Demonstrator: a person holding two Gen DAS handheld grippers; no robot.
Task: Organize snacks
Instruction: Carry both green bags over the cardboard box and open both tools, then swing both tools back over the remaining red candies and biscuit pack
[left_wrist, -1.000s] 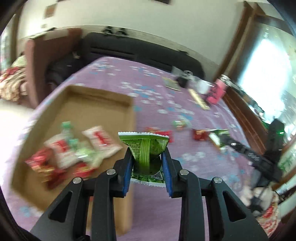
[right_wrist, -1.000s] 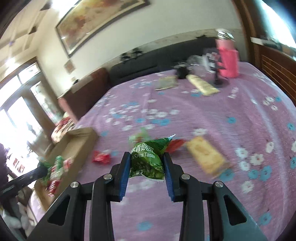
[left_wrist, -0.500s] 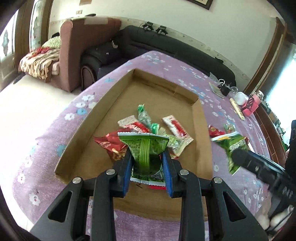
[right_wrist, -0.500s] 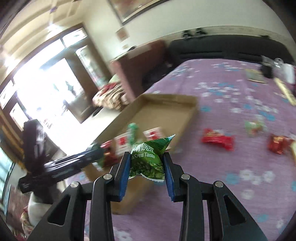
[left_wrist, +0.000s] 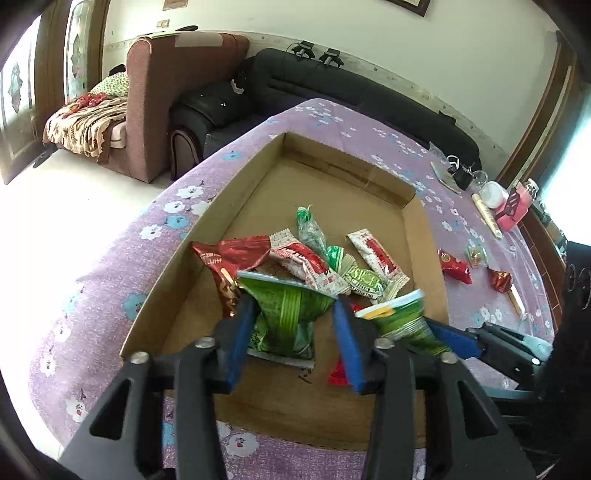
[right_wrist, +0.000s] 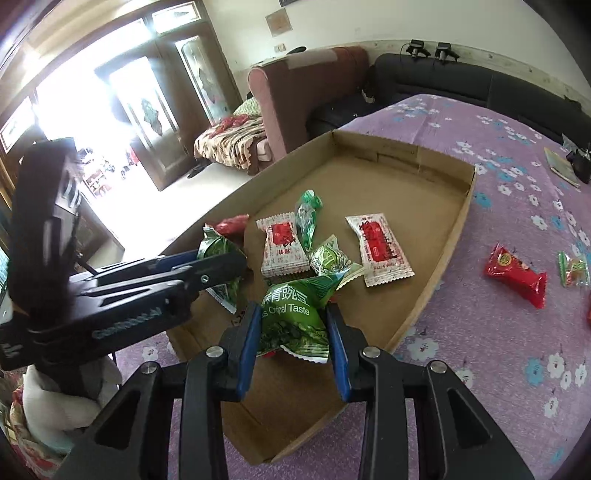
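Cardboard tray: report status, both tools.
Left tool just opening, green packet loose between pads. Right tool shut on pea packet over cardboard tray. Nothing blocking.

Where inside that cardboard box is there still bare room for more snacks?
The far half of the cardboard tray is bare, from the clear green packet back to the far wall. The near corner by the right gripper is bare too. The middle is crowded with red-and-white packets.

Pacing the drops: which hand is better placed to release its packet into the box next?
Right. The right tool holds its green pea packet clamped above the cardboard box floor. On the left tool the jaws have just been opening, its green packet loose between them.
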